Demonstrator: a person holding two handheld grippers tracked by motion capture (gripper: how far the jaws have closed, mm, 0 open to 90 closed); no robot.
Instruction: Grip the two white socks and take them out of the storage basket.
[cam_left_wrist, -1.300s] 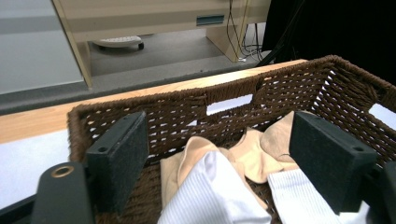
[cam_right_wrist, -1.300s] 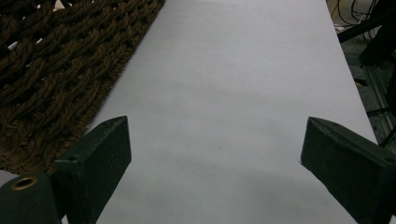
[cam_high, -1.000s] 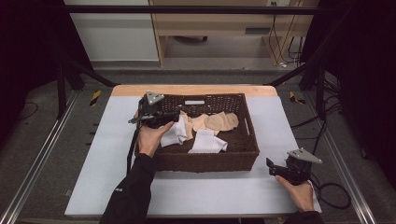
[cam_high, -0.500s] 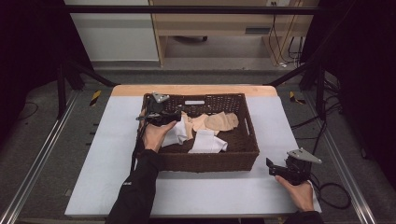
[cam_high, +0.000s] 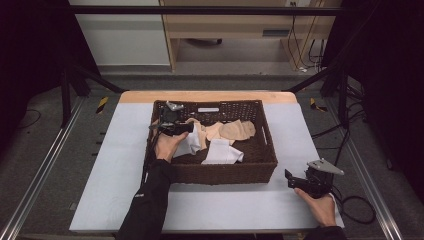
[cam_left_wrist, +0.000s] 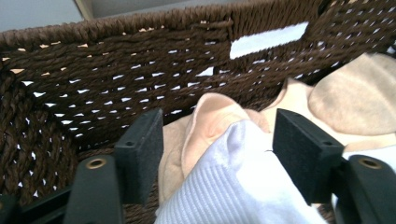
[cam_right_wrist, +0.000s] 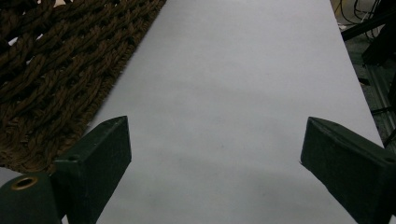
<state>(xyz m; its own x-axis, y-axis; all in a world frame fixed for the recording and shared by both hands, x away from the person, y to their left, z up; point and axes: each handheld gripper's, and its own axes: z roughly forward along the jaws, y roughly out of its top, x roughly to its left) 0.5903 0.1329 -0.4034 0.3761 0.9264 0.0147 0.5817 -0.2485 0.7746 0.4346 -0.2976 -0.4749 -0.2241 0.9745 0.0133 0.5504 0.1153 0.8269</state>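
A dark brown wicker basket (cam_high: 220, 172) stands mid-table and holds white and peach cloth pieces. My left gripper (cam_high: 176, 128) reaches into its back left part, low over the pile. In the left gripper view a white ribbed cloth (cam_left_wrist: 233, 186) and a peach piece (cam_left_wrist: 210, 116) lie between the jaws (cam_left_wrist: 217, 128), which have just been closing and stand apart, not visibly pressing. Another white piece (cam_high: 221, 152) and a tan piece (cam_high: 238, 130) lie further right. My right gripper (cam_high: 291, 180) rests on the table right of the basket, open with nothing between the jaws (cam_right_wrist: 215, 140).
The basket's back wall (cam_left_wrist: 140, 70) with a white label (cam_left_wrist: 268, 39) rises close ahead of the left jaws. The basket's woven corner (cam_right_wrist: 56, 70) lies left of the right jaws. White table surface (cam_right_wrist: 233, 70) stretches ahead. A cable (cam_high: 357, 210) trails off the table's right edge.
My left gripper has sunk from above the basket's left rim down onto the cloth pile. The right gripper has not moved.
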